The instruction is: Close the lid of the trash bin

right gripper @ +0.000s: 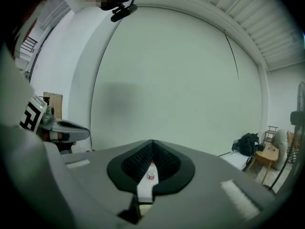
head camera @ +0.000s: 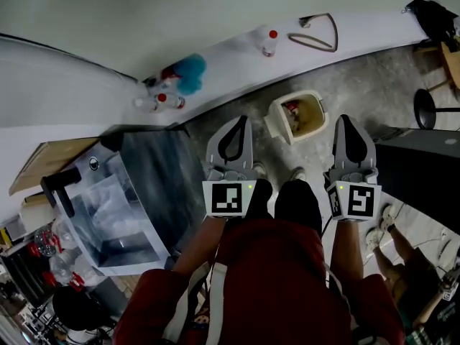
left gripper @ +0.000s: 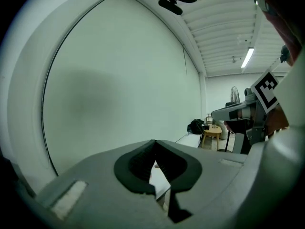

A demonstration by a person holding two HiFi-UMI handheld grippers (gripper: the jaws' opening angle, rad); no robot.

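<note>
Closed, empty left gripper (head camera: 239,124) and right gripper (head camera: 346,124) (side by side) aim toward bin (head camera: 309,121); its mouth faces up, lid (head camera: 274,126) open leftward.

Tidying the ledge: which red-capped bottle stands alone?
The bottle toward the right of the white ledge, beyond the open trash bin; the other bottles cluster farther left beside the blue fluffy object.

The right tool (right gripper: 152,143) held its jaws together. Beyond them stood a red-capped bottle (right gripper: 151,171). The left tool (right gripper: 62,128) was at nine o'clock and a black bag (right gripper: 248,142) at four o'clock.
</note>
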